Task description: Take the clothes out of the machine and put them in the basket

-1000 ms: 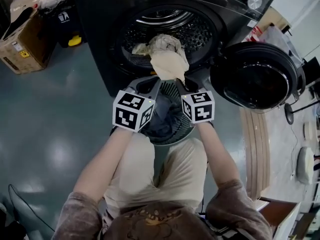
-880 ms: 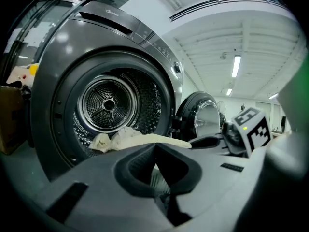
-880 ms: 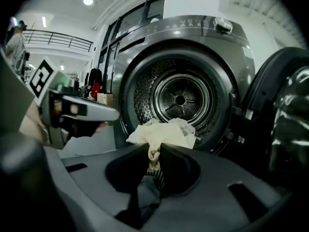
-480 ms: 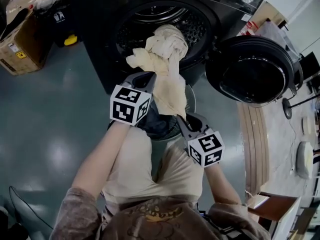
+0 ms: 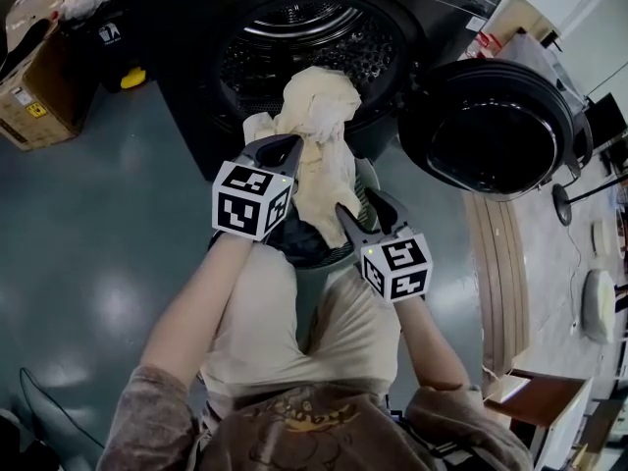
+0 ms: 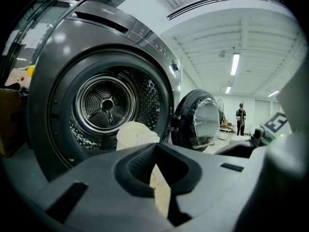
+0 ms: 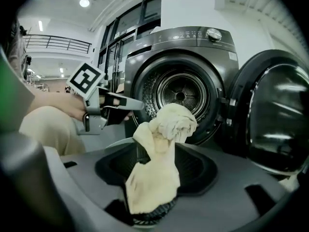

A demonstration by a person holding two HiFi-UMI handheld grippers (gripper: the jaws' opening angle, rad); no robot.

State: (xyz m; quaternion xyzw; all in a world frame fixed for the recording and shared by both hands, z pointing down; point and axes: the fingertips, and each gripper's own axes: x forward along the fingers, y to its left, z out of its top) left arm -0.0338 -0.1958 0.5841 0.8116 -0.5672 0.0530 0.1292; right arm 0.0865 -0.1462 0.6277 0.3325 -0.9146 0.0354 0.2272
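The dark machine [image 5: 186, 96] stands with its door [image 5: 491, 126] swung open. Over the basket [image 5: 368, 178] hangs the cream cloth [image 5: 316, 130], my left gripper [image 5: 292, 145] fingers clamped on it. My right gripper [image 5: 345, 212] fingers have just been opening, the cloth's tail loose between them

Ahead of the left gripper [image 5: 282, 148] and right gripper [image 5: 358, 209], the drum mouth [image 5: 294, 42] gapes open. The cream garment [image 5: 319, 155] hangs between them, over the basket [image 5: 367, 179] below; the right gripper's jaws have just been opening around it. The open door [image 5: 491, 116] flanks its right.
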